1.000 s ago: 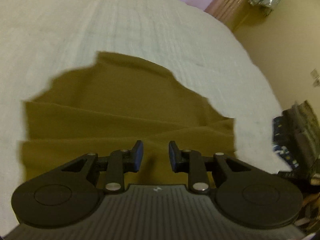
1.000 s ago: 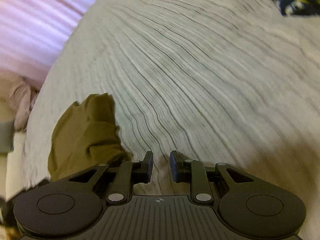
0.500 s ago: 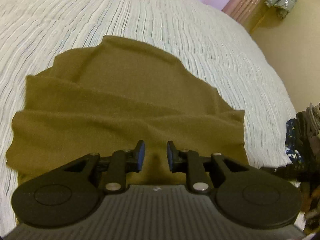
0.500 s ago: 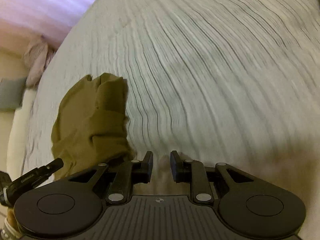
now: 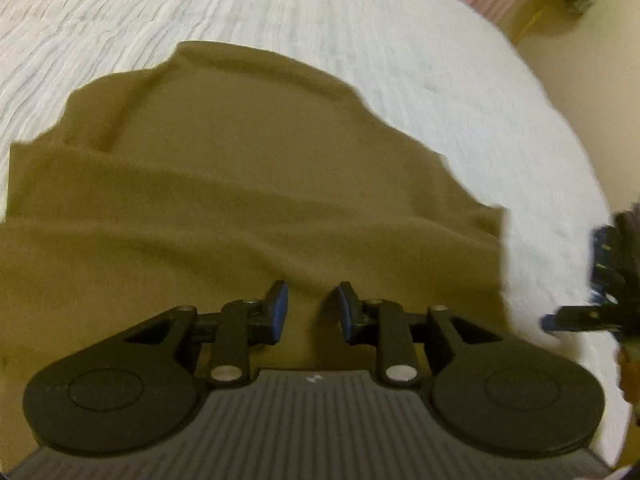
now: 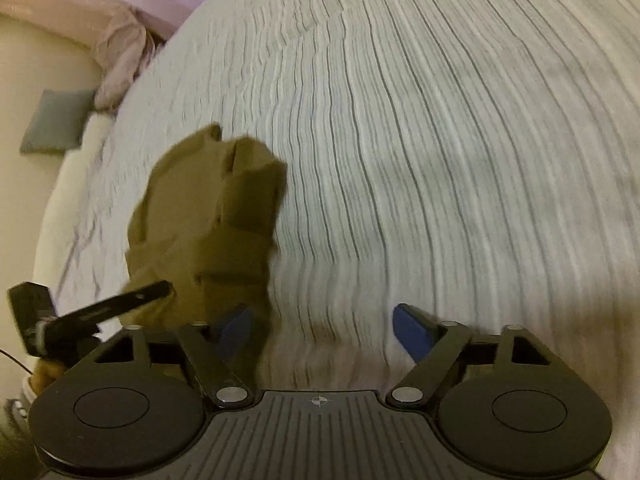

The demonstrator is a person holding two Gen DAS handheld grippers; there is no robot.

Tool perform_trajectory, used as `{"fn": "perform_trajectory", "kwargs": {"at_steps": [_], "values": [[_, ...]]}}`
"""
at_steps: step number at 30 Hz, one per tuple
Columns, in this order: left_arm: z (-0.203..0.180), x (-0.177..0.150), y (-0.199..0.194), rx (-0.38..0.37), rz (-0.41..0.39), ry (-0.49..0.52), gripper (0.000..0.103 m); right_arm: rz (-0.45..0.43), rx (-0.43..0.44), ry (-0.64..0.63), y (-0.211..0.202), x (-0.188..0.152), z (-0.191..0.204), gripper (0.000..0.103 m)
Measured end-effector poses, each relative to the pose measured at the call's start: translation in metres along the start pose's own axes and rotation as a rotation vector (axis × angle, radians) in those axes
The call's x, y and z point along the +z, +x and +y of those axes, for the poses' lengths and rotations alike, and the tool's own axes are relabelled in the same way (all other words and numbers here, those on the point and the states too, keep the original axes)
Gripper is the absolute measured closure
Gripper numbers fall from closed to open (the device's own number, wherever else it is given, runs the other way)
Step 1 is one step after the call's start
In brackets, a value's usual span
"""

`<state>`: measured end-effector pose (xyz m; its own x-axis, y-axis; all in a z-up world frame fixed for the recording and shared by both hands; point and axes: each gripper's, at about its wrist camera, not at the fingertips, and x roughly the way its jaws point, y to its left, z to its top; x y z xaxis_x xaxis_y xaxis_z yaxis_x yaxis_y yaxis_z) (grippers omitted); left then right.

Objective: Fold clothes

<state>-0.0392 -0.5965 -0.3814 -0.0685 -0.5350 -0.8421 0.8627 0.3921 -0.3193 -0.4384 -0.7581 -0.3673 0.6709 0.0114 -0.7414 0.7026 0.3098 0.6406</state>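
Shirt [image 5: 248,184] lies under the slightly parted, empty left tongs [image 5: 312,312]; bare bed [image 6: 440,140] stretches ahead of the right tongs [image 6: 324,328], opening wider than before.

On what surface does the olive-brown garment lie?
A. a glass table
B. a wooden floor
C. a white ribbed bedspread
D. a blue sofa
C: the olive-brown garment lies spread on the white ribbed bedspread, which surrounds it in both wrist views.

Both wrist fisheyes look steeply down, close over the striped bedspread [image 6: 440,140]. The left view sits nearer the olive garment [image 5: 240,200]; both share garment and bedspread.
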Motion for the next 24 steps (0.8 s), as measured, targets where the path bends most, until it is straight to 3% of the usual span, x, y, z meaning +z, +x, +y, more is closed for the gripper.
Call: {"fn": "perform_trajectory", "kwargs": {"at_steps": [3,6,11,14,22,24], "values": [[0.002,0.02,0.014,0.012,0.006,0.055,0.081,-0.026,0.071,0.039,0.012,0.024,-0.003,0.034],[-0.003,0.032,0.017,0.01,0.007,0.111,0.081,0.001,0.153,0.032,0.03,0.056,0.002,0.034],[-0.006,0.043,0.025,0.004,0.037,0.137,0.081,0.081,0.21,0.016,0.064,0.09,0.012,0.034],[-0.005,0.044,0.028,-0.005,0.042,0.156,0.081,0.108,0.214,-0.013,0.08,0.098,0.014,0.098],[0.002,0.039,0.033,-0.028,0.023,0.146,0.081,-0.015,0.216,0.072,0.083,0.1,-0.009,0.1],[0.002,0.039,0.034,-0.027,0.023,0.146,0.081,-0.041,0.157,0.063,0.083,0.099,-0.008,0.099]]}}
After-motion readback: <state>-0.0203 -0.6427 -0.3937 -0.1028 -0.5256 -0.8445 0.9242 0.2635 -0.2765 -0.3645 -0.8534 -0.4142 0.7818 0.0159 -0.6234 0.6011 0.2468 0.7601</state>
